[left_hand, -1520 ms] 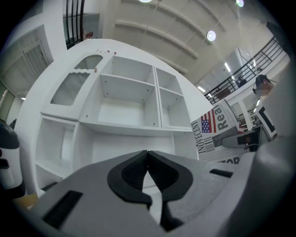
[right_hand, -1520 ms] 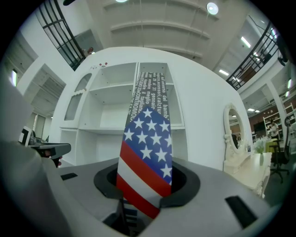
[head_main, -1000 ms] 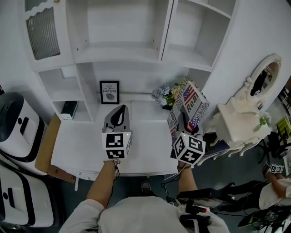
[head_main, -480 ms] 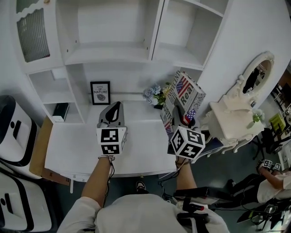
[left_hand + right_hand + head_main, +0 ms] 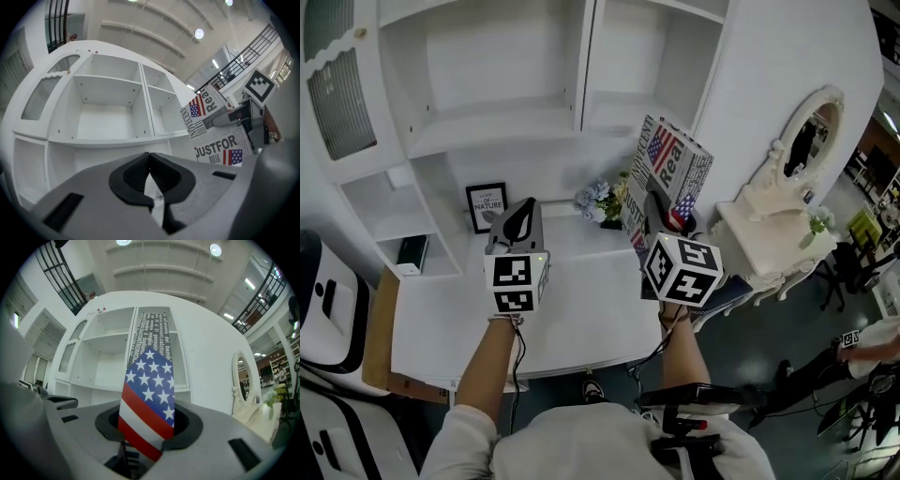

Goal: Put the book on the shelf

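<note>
framed print: upright at table's back | flowers: right of print, apart | table: white | oval mirror: on white dresser, far right | cardboard: table's left edge

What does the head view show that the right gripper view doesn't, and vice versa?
Head view only: the framed picture, the flowers and the desk top. Right gripper view only: that gripper's fingers closed on the striped edge of the book, plus ceiling lights. Both: the book, the white shelf unit and the oval mirror.
</note>
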`<state>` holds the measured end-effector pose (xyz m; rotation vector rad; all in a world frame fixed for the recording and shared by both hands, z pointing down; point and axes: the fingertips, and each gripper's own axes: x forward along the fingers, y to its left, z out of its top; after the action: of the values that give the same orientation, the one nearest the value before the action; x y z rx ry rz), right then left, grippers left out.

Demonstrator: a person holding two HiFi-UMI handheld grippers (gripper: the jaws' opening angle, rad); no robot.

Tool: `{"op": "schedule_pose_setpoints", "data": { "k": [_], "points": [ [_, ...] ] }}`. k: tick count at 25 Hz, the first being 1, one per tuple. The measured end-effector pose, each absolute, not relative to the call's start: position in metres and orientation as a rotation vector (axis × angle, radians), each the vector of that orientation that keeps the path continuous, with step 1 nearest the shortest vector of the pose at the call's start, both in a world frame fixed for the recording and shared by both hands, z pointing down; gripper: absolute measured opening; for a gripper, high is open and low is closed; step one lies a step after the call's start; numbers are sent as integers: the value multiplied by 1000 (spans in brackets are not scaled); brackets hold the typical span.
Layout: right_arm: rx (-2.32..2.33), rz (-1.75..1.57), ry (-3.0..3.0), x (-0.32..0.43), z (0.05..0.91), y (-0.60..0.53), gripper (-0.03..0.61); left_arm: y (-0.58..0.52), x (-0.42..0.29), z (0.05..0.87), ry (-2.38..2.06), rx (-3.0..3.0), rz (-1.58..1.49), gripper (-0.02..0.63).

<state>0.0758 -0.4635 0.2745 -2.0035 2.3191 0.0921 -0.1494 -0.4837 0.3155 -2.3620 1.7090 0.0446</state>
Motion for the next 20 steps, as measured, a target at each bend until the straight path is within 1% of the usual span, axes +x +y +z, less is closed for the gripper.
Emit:
{"op": "schedule_pose_setpoints", "data": {
  "k": [7, 20],
  "points": [
    [-2014, 164, 2299, 94, 244, -473, 175, -495, -152, 294, 1712, -2330, 45, 8],
    [-2044, 300, 2246, 119, 178, -496, 175, -519, -150, 228, 1696, -2251, 99, 8]
  ]
}}
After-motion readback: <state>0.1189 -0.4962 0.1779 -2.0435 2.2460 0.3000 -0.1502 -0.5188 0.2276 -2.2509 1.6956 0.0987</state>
